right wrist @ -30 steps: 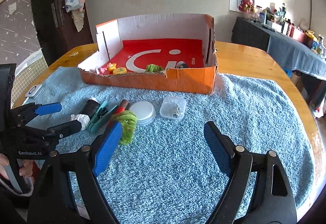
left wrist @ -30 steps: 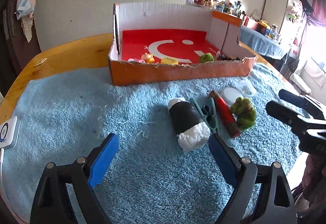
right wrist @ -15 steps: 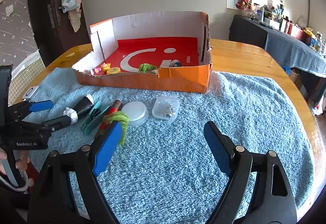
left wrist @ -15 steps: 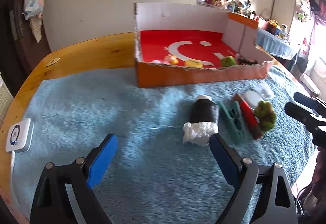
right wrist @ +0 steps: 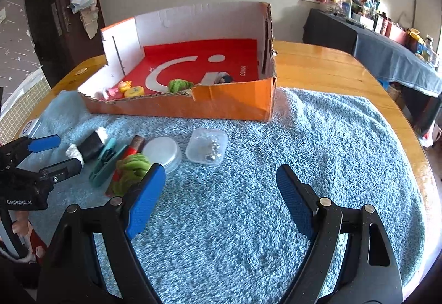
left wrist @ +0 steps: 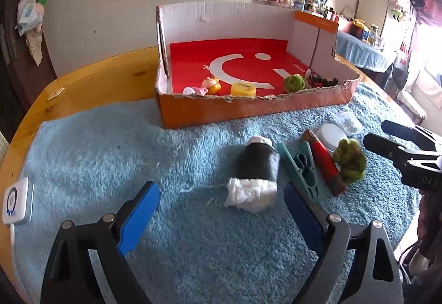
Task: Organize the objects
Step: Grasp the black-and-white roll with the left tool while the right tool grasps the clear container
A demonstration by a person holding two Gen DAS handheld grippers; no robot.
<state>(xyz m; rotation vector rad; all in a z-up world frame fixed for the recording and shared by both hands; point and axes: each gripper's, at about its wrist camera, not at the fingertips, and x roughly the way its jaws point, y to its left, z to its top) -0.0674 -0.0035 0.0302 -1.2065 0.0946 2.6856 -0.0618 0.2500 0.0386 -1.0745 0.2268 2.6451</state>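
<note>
An orange cardboard box [left wrist: 248, 107] with a red floor stands at the back of the blue towel [left wrist: 96, 160] and holds a few small toys, a yellow cap and a green ball. In front of it lie a black roll with white fluffy ends [left wrist: 255, 168], a teal clothes peg [left wrist: 299, 165], a red tube [left wrist: 326, 163], a green yarn bundle [left wrist: 349, 157], a white round lid [right wrist: 161, 150] and a clear small case [right wrist: 207, 149]. My left gripper [left wrist: 221, 210] stands open just short of the black roll. My right gripper [right wrist: 221, 188] hangs open over bare towel, the yarn bundle [right wrist: 129, 171] by its left finger.
The towel covers a round wooden table [right wrist: 331, 66]. A white device [left wrist: 16, 200] lies at the table's left edge. A cloth-covered side table with clutter [right wrist: 392, 49] stands to the right. Bare towel stretches to the right of the clear case.
The left wrist view has swung sideways and back, ending closer to the black roll. The right gripper has shifted slightly forward; the objects sit a little nearer its left finger. Both stay open.
</note>
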